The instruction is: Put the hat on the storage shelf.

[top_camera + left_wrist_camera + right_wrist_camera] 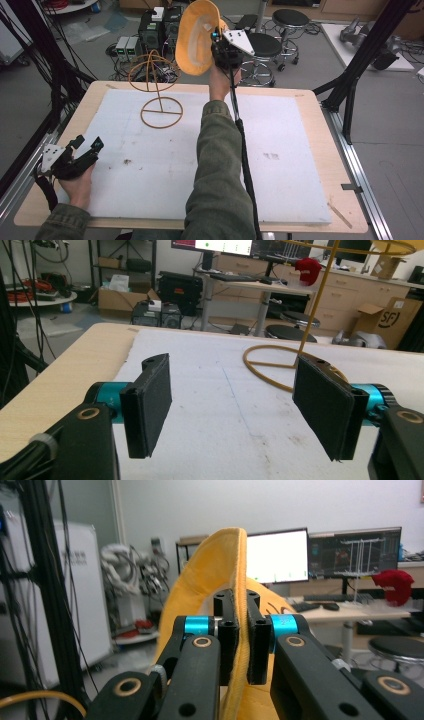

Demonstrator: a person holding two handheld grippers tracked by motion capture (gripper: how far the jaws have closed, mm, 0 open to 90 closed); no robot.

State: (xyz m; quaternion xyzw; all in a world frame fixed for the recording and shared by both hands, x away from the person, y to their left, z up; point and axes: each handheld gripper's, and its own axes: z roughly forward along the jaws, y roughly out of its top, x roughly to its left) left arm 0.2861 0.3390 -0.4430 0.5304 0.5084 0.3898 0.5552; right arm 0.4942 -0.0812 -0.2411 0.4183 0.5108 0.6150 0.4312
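A yellow cap (196, 40) hangs in the air beyond the table's far edge, gripped at its brim by my right gripper (218, 46), which is shut on it. In the right gripper view the two black jaws pinch the cap's brim (241, 580) between them. A yellow wire hat stand (156, 85) rises from a ring base on the white pad, left of and below the cap. My left gripper (86, 145) rests low at the table's near left, open, with nothing between its pads (155, 395). The stand's base ring (267, 367) lies ahead of it.
A white foam pad (280, 150) covers most of the wooden table (310, 100). Black frame posts (360, 60) stand at both sides. Stools (265, 47), computer boxes and cables crowd the floor beyond the far edge. The right gripper's cable (245, 155) trails along the sleeve.
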